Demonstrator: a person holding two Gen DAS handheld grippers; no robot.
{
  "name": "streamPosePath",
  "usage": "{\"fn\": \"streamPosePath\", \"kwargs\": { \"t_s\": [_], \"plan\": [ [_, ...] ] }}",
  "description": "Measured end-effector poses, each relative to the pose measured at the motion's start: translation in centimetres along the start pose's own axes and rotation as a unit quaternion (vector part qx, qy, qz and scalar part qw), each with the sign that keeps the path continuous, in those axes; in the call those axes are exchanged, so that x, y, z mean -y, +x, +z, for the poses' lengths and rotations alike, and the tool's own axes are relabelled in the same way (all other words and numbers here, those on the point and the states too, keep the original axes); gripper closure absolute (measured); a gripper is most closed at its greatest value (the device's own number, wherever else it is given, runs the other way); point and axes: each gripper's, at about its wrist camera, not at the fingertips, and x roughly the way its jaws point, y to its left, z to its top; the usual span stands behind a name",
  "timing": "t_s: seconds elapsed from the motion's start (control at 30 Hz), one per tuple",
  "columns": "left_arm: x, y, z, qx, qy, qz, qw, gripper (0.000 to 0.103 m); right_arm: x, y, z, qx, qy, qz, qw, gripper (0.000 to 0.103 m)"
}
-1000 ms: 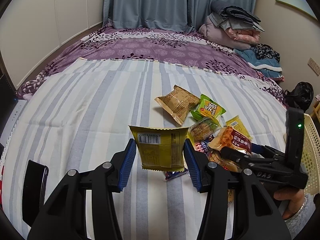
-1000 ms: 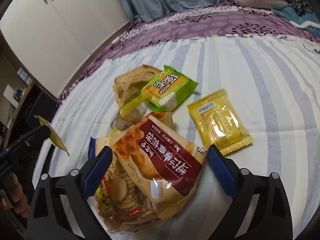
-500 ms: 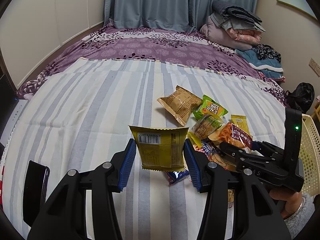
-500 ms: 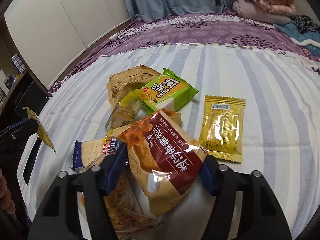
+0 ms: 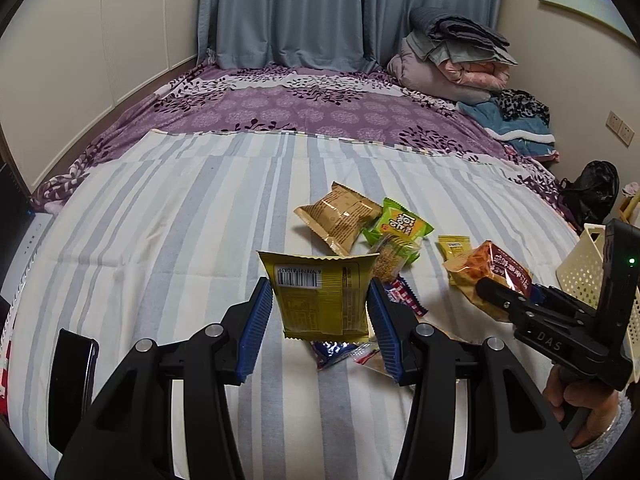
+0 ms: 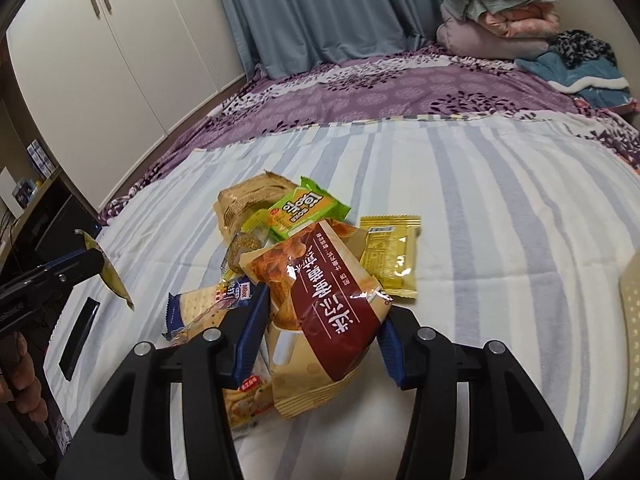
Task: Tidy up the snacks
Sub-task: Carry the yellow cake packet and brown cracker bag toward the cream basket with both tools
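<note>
Between the blue ribbed fingers (image 6: 251,332) of the right gripper (image 6: 320,336), whose jaws have just been closing, a brown-and-red crinkly snack bag (image 6: 320,304) is clamped by its sides and held just above the pile on the striped bed (image 6: 480,208). A flat yellow packet (image 5: 322,300) is pinched upright in the left gripper (image 5: 320,320). Both are judged light, slippery and crushable, best held at the sealed edges.

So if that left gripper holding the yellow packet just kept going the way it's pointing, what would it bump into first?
Probably the blue-and-red wrapped snack lying on the striped bedspread just beyond the left gripper and its yellow packet; depth is hard to judge, so it may meet the bedspread first.
</note>
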Motion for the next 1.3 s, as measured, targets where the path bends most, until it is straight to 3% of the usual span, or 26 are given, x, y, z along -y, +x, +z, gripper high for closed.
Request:
{"fn": "streamPosePath", "kwargs": {
  "t_s": [0.6, 0.9, 1.3],
  "plan": [
    [7.6, -4.0, 0.4, 0.035, 0.069, -0.039, 0.9962, 0.053, 6.3, -12.4, -0.3, 0.11, 0.068, -0.057, 0.99, 0.052],
    [12.6, -5.3, 0.2, 0.044, 0.114, -0.067, 0.9903, 0.053, 10.4, -18.5, -1.9, 0.158, 0.101, -0.101, 0.977, 0.052],
    [18.4, -5.6, -0.5, 0.044, 0.17, -0.107, 0.9787, 0.053, 16.7, -24.4, -5.2, 0.192, 0.163, -0.184, 0.95, 0.052]
  ]
}}
